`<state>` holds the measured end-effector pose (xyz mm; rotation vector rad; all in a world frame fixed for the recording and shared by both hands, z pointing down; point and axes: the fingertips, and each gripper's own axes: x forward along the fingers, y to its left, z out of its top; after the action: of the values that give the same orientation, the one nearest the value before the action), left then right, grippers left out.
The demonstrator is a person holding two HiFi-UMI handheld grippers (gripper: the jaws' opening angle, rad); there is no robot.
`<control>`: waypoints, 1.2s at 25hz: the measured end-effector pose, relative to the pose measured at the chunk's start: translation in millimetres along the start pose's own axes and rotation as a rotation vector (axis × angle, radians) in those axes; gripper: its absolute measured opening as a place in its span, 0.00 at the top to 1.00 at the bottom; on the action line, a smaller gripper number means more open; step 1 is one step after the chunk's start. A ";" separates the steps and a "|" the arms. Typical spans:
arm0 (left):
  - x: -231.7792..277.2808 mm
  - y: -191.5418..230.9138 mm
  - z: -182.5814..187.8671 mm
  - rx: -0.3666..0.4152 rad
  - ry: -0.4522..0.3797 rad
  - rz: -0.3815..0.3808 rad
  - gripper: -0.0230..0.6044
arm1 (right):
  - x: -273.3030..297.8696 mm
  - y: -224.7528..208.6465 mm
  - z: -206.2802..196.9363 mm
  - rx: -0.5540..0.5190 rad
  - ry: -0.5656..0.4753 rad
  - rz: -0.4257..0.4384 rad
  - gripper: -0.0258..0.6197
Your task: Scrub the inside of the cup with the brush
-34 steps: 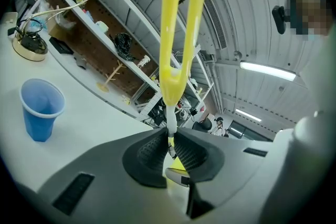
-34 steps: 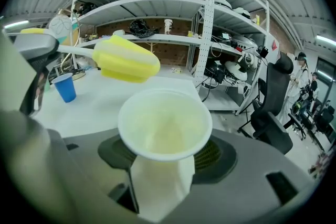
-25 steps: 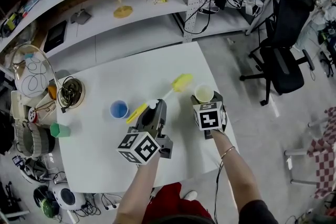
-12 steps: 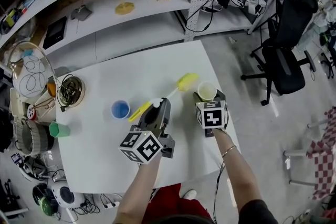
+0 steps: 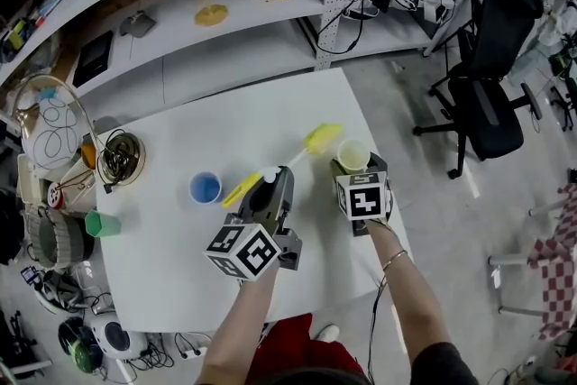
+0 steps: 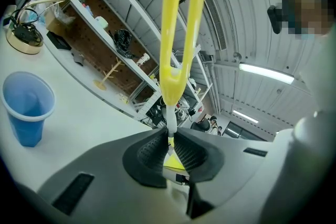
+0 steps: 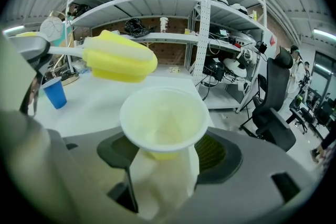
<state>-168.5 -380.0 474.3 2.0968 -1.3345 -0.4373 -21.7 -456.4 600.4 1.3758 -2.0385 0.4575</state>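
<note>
The cup (image 7: 163,123) is seen as a pale, thin-walled thing with a wide white rim and a yellowish tint low inside. It is held upright near the right edge of the desk (image 5: 225,122), clenched by its lower wall in the right hand-held gripper (image 7: 164,165), where the wall is pressed in and creased. The brush (image 5: 320,139) is made up of a chunky yellow sponge head, a thin white shaft and a yellow looped handle. Its shaft is grasped tight by the left hand-held gripper (image 6: 170,150), with the jaws all but closed on it. The sponge head is carried just beside the cup's rim, on its left, outside the mouth. The cup's base is hidden behind the jaws, and whether sponge and rim touch cannot be told. In the left gripper view only the looped handle is shown, rising above the jaws, with the sponge head out of sight. The sponge and the cup's inside are given large in the right gripper view and are small in the head view. A blue cup (image 5: 205,188) is stood on the desk left of the brush, well apart from the pale cup, and a green cup (image 5: 104,224) is set near the desk's left edge.
</note>
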 end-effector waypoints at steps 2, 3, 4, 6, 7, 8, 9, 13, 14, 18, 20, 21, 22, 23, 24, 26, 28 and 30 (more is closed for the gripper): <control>-1.9 -0.2 1.5 0.002 -0.003 0.001 0.90 | -2.9 1.2 -0.2 0.008 -0.004 0.000 0.49; -3.0 -0.4 2.2 0.003 -0.004 0.000 0.90 | -4.3 2.4 -0.7 0.012 -0.006 0.003 0.49; -3.7 -0.9 2.7 0.002 -0.006 0.000 0.90 | -5.8 3.2 -1.2 0.016 -0.007 0.008 0.49; -4.1 -3.4 3.6 0.002 -0.010 -0.002 0.90 | -8.8 2.9 -2.3 0.028 -0.010 0.017 0.49; -4.5 -4.9 3.9 0.004 -0.011 -0.002 0.90 | -10.6 2.5 -2.8 0.037 -0.012 0.021 0.49; -5.2 -6.1 3.9 0.007 -0.013 -0.002 0.90 | -12.7 2.5 -3.4 0.046 -0.015 0.024 0.49; -6.3 -7.0 3.9 0.010 -0.014 0.000 0.89 | -14.9 2.8 -4.4 0.052 -0.017 0.026 0.49; -11.1 -11.0 4.4 0.017 -0.021 0.008 0.90 | -25.9 5.3 -9.7 0.044 -0.019 0.025 0.49; -12.3 -12.3 4.9 0.018 -0.022 0.010 0.90 | -29.7 5.6 -10.3 0.044 -0.021 0.025 0.49; -19.3 -18.3 6.0 0.020 -0.030 0.017 0.89 | -47.6 10.2 -10.5 0.038 -0.046 0.035 0.50; -23.4 -22.3 5.9 0.022 -0.033 0.016 0.89 | -57.1 13.2 -10.7 0.036 -0.065 0.037 0.50; -25.5 -24.9 5.9 0.024 -0.035 0.014 0.90 | -61.8 14.8 -10.9 0.038 -0.072 0.041 0.50; -27.6 -27.8 5.8 0.028 -0.037 0.012 0.89 | -66.4 16.2 -11.5 0.042 -0.077 0.047 0.50; -29.9 -31.1 5.7 0.033 -0.039 0.010 0.90 | -70.9 17.9 -12.3 0.046 -0.079 0.055 0.50; -32.4 -34.3 5.4 0.039 -0.040 0.008 0.90 | -75.3 20.0 -13.3 0.050 -0.080 0.065 0.50; -37.6 -39.9 4.7 0.048 -0.042 0.005 0.90 | -84.0 25.0 -15.0 0.056 -0.082 0.086 0.50; -42.4 -44.7 4.1 0.054 -0.045 0.003 0.90 | -93.1 28.9 -16.0 0.061 -0.092 0.096 0.51; -47.4 -49.6 4.0 0.063 -0.048 0.000 0.89 | -103.3 30.4 -15.8 0.066 -0.111 0.089 0.59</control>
<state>-156.9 -323.5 437.0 2.1496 -1.3926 -0.4530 -18.2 -362.8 544.9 1.3807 -2.1998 0.5006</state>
